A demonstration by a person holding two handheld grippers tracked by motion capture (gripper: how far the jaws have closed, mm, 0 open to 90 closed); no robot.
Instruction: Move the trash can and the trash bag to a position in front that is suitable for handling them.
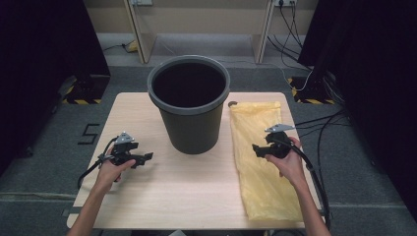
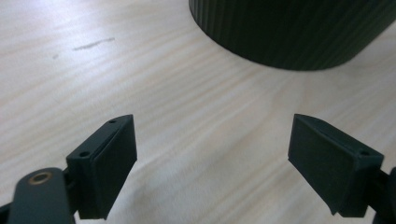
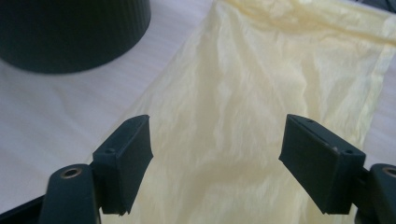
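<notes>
A dark grey plastic bin (image 1: 189,101) stands upright at the back middle of the wooden table (image 1: 196,187). A flat yellow plastic bag (image 1: 260,162) lies along the table's right side. My left gripper (image 1: 147,157) hovers over bare wood to the left of the bin, jaws wide apart with nothing between them; in the left gripper view (image 2: 212,161) the bin's base (image 2: 289,32) is ahead. My right gripper (image 1: 256,150) is over the bag, and it stands open too. In the right gripper view (image 3: 217,163) the bag (image 3: 261,93) lies under the jaws and the bin (image 3: 70,32) is at upper left.
Grey carpet surrounds the table. Black curtains hang at both sides. Cables (image 1: 314,73) trail over the floor at the right and behind. A pale desk frame (image 1: 201,29) stands behind the table.
</notes>
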